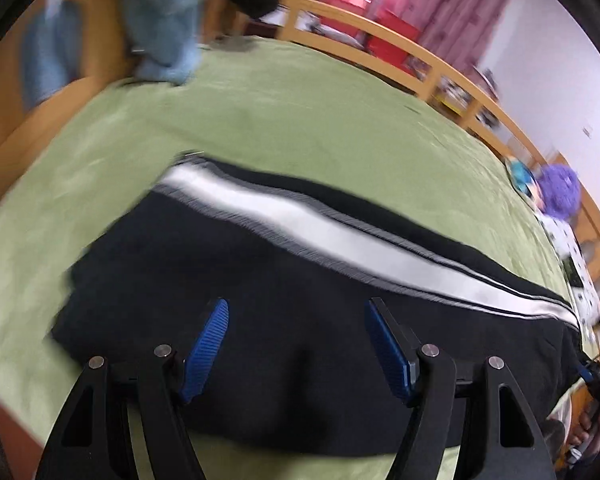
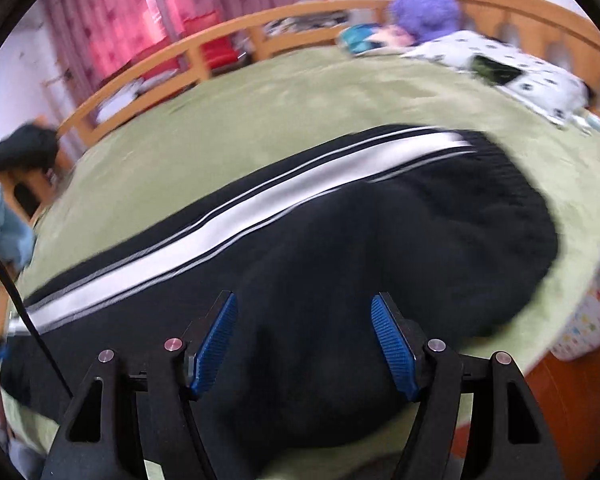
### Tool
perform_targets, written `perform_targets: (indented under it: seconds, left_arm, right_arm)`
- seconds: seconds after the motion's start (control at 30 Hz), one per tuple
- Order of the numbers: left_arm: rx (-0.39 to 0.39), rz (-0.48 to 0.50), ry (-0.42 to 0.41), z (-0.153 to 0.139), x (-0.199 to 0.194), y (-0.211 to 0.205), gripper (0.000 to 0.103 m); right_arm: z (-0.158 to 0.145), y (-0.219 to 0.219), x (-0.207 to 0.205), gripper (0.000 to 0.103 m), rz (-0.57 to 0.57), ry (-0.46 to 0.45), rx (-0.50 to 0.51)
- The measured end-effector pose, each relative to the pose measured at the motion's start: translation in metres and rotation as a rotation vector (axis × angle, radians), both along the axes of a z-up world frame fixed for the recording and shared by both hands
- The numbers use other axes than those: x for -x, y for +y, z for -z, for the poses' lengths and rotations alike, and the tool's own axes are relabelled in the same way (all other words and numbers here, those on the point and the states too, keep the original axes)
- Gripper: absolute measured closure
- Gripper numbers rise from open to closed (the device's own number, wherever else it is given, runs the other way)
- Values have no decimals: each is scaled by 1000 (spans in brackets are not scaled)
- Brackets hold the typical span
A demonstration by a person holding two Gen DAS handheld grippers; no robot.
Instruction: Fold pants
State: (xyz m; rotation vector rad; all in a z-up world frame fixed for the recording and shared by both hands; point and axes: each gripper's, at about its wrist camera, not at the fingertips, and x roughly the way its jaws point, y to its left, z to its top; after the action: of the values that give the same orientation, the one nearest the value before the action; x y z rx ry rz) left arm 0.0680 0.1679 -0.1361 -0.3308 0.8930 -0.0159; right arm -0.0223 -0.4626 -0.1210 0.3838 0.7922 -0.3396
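The black track pants with a white side stripe (image 1: 300, 360) lie lengthwise across the green bed (image 1: 300, 112), under both grippers: left gripper (image 1: 296, 312) over the leg end, right gripper (image 2: 304, 308) nearer the waistband, both with jaws apart and empty.

Ahead: green blanket (image 1: 300, 112), wooden rail (image 1: 400, 48), pink curtains (image 1: 440, 4). Far right: purple plush toy (image 2: 424, 8), spotted pillow (image 2: 540, 80).
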Motion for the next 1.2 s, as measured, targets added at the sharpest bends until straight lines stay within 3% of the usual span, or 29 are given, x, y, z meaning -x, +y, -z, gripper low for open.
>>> perform_targets:
  seconds: [0.07, 0.2, 0.37, 0.47, 0.53, 0.67, 0.77, 0.83, 1.0, 1.07, 1.1, 1.17, 1.2]
  left_arm:
    - [17, -85, -14, 2, 21, 22, 34]
    - [64, -198, 30, 19, 46, 57, 34]
    - [71, -278, 42, 32, 56, 76, 34]
    - [29, -305, 35, 32, 46, 91, 34]
    - [43, -299, 7, 25, 35, 103, 34]
    - [5, -235, -15, 12, -8, 111, 34]
    - [5, -242, 40, 19, -32, 117, 37]
    - [44, -240, 52, 30, -38, 121, 50]
    - [86, -236, 93, 54, -51, 124, 57]
    - [44, -223, 113, 60, -56, 120, 75]
    - [55, -215, 97, 58, -52, 120, 84]
    - [85, -232, 10, 41, -35, 125, 88]
    - [65, -225, -10, 35, -29, 125, 91]
  right_arm:
    - [-4, -20, 12, 34, 80, -6, 0]
    - [-2, -50, 27, 34, 164, -38, -106]
    - [4, -44, 21, 34, 163, -33, -177]
    - [1, -27, 14, 34, 147, -23, -161]
    - [-2, -16, 12, 32, 136, -19, -151]
    - [-13, 9, 3, 32, 88, -30, -137]
    - [-17, 27, -5, 32, 59, -25, -104]
    - [-16, 35, -9, 32, 46, -15, -96]
    - [-8, 50, -17, 32, 31, 27, -76]
    - [-5, 52, -21, 32, 27, 31, -86]
    - [-4, 55, -24, 32, 21, 35, -94]
    - [-1, 60, -29, 32, 9, 45, -95]
    - [-1, 63, -31, 32, 5, 48, -91]
